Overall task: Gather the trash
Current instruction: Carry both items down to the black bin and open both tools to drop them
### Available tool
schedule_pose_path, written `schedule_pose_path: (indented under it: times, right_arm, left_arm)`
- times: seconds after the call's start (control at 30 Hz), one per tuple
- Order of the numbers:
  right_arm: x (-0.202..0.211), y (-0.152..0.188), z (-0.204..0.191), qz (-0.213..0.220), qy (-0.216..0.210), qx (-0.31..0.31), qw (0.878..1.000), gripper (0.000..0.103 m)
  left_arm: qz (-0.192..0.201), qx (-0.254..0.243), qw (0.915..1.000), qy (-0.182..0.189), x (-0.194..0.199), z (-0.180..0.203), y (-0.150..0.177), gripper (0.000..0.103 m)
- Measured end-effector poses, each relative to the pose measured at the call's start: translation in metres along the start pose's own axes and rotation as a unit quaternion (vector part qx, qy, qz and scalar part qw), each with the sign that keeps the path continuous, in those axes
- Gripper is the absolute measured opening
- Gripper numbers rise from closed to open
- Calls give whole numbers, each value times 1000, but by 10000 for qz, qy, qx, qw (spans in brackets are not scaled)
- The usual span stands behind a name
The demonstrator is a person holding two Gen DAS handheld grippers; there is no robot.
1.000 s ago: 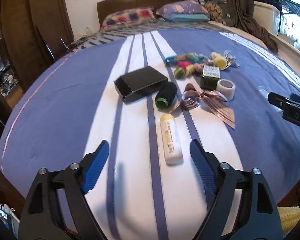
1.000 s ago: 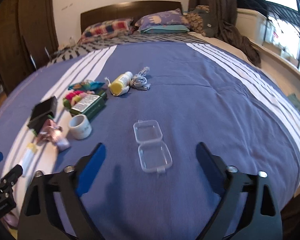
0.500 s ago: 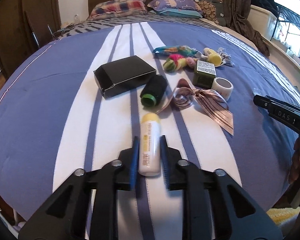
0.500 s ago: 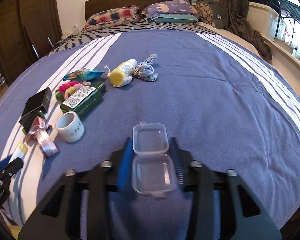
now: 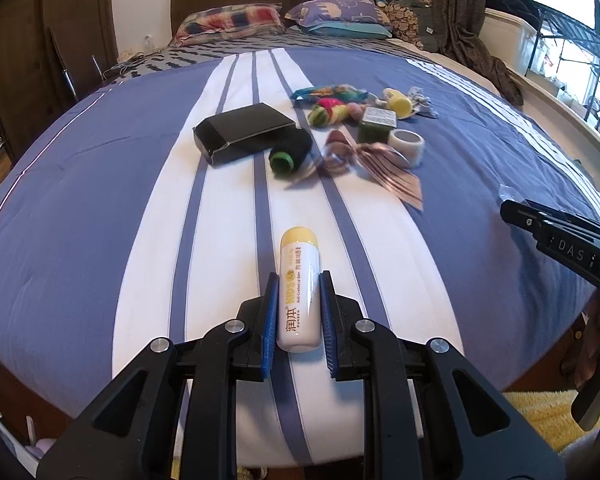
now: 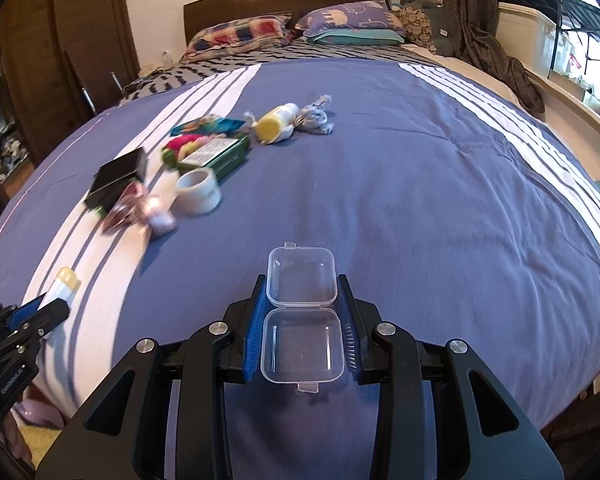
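Observation:
A white tube with a yellow cap (image 5: 300,248) lies lengthwise on the bed's white stripe. My left gripper (image 5: 299,280) is shut on its lower half, with the blue pads (image 5: 270,312) pressing both sides. In the right wrist view a clear hinged plastic box (image 6: 302,344) lies open on the blue cover. My right gripper (image 6: 302,280) is shut on it, gripping it from both sides. The right gripper's tip (image 5: 516,210) shows at the right edge of the left view. The left gripper (image 6: 48,308) and tube (image 6: 66,280) show at the lower left of the right view.
Further up the striped bed (image 5: 100,200) lie a black box (image 5: 244,132), a dark bottle with a green cap (image 5: 290,152), a pink ribbon (image 5: 376,164), a white tape roll (image 5: 408,146), a green tin (image 5: 376,126), a yellow-capped bottle (image 5: 398,102) and a snack wrapper (image 5: 332,92). Pillows (image 5: 340,12) lie against the headboard.
Both grippers were wide open a second ago. Each has moved forward over its item and shut: the left on the white tube, the right on the clear box.

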State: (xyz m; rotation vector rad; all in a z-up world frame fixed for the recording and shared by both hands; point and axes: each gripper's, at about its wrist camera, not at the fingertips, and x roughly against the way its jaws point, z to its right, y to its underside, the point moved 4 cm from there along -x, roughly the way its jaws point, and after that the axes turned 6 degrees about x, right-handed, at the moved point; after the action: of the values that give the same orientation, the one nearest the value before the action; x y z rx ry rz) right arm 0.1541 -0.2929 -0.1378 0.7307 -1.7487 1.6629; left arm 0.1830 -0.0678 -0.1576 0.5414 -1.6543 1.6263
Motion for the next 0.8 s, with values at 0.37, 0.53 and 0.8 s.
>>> schedule_pose_path:
  times: [0.37, 0.53, 0.8]
  right_arm:
    - [65, 41, -15, 282, -177, 51, 9994, 34]
    - [92, 68, -13, 367, -293, 12, 9989, 34]
    - [99, 122, -13, 63, -329, 54, 9994, 34]
  left_arm:
    - [247, -49, 9996, 132, 58, 9, 40, 18]
    - [330, -150, 9991, 219, 81, 16, 64, 18]
    - [115, -229, 9988, 429, 83, 23, 114, 18]
